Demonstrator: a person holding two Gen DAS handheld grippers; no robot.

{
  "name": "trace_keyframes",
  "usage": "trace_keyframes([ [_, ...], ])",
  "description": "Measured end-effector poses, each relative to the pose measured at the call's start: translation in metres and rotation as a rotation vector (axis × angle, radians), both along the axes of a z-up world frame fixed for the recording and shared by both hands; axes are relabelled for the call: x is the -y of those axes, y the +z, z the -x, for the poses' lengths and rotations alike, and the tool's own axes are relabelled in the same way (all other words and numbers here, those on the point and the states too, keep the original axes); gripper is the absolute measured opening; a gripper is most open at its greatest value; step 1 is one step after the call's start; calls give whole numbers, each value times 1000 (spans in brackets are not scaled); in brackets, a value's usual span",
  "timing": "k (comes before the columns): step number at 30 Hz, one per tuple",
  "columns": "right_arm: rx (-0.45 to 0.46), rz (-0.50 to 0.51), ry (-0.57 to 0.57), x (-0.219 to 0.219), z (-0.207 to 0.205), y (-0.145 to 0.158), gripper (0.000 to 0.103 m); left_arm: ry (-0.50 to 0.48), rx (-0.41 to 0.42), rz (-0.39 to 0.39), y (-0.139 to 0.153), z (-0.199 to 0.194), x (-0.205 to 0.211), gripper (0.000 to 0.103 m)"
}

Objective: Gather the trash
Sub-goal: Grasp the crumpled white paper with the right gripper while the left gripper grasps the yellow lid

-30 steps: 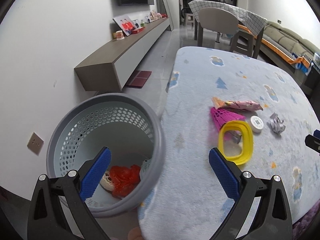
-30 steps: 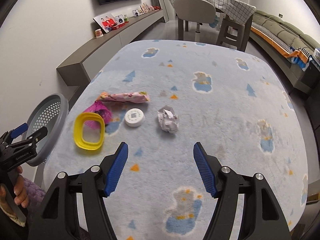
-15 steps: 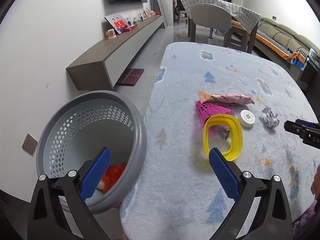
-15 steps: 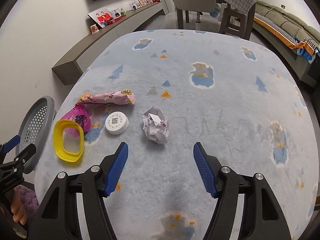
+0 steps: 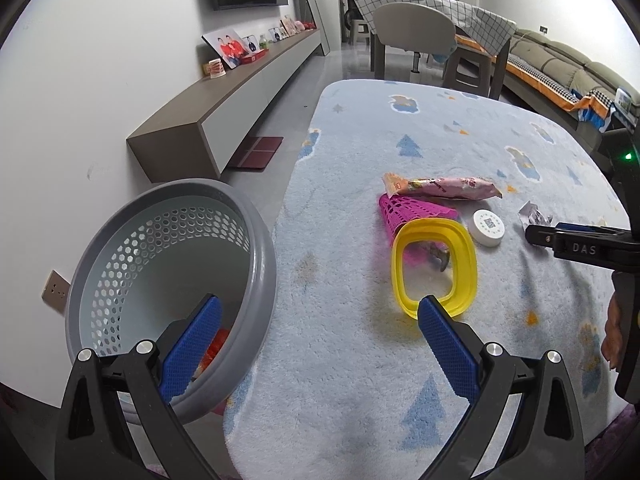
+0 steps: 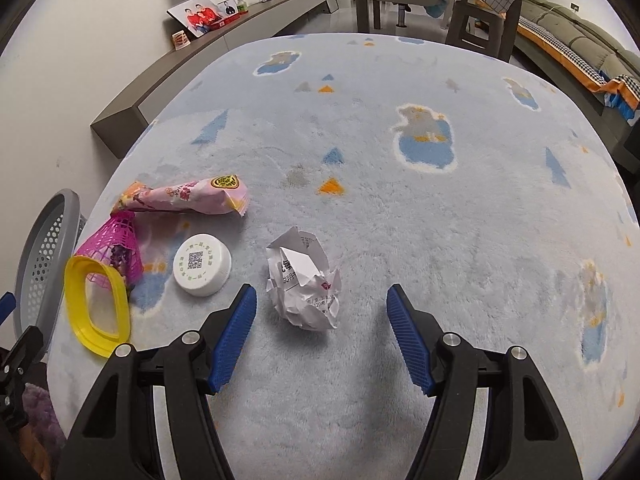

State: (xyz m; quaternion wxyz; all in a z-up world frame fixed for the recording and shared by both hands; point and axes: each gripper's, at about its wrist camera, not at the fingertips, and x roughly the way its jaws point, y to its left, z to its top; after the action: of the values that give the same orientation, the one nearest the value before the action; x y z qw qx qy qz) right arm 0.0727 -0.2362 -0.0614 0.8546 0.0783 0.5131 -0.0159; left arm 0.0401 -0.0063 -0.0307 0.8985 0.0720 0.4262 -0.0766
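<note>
A grey perforated trash basket [image 5: 120, 248] stands beside the table, with red trash at its bottom [image 5: 214, 350]. On the light blue cloth lie a yellow plastic ring [image 5: 434, 266], a pink mesh cone [image 5: 404, 210], a pink snack wrapper [image 5: 444, 188], a white cap [image 5: 487, 227] and a crumpled paper ball [image 6: 304, 280]. My left gripper [image 5: 316, 344] is open and empty, straddling the basket rim and table edge. My right gripper [image 6: 322, 312] is open and empty, its blue fingers just short of the paper ball.
A long low grey cabinet [image 5: 224, 116] with photo frames runs along the left wall. Chairs [image 5: 412, 36] and a sofa [image 5: 568, 76] stand beyond the table's far end. The table's left edge [image 5: 288, 200] borders the basket.
My right gripper has moved forward and down toward the paper ball. My left gripper has swung right, away from the basket and toward the table; the red trash is now mostly hidden.
</note>
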Motion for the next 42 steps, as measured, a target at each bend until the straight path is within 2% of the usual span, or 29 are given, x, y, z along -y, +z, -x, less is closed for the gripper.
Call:
trace_keyframes([
  [4,0,37,7,-4,-5,-4,64,2,-3,1,-1,-1,1,97],
  [5,5,45,11,-5,-5,-4,59,2,-1,-3,-2,-1,1,97],
  [6,7,54,15,-7,-5,-4,50,2,0,-5,-2,0,1,97],
  [9,12,76,35,-12,-5,-3,34,3,11,-11,-1,1,2,97],
  [10,12,70,39,-13,-4,-2,32,3,14,-11,-1,2,2,97],
  [25,53,-61,-31,1,13,25,32,-52,30,1,-1,15,36,97],
  [34,86,-105,-49,11,13,46,32,-75,-28,19,-19,-3,73,97],
  [42,103,-149,-37,13,13,59,32,-40,-59,-16,-38,-24,89,96],
])
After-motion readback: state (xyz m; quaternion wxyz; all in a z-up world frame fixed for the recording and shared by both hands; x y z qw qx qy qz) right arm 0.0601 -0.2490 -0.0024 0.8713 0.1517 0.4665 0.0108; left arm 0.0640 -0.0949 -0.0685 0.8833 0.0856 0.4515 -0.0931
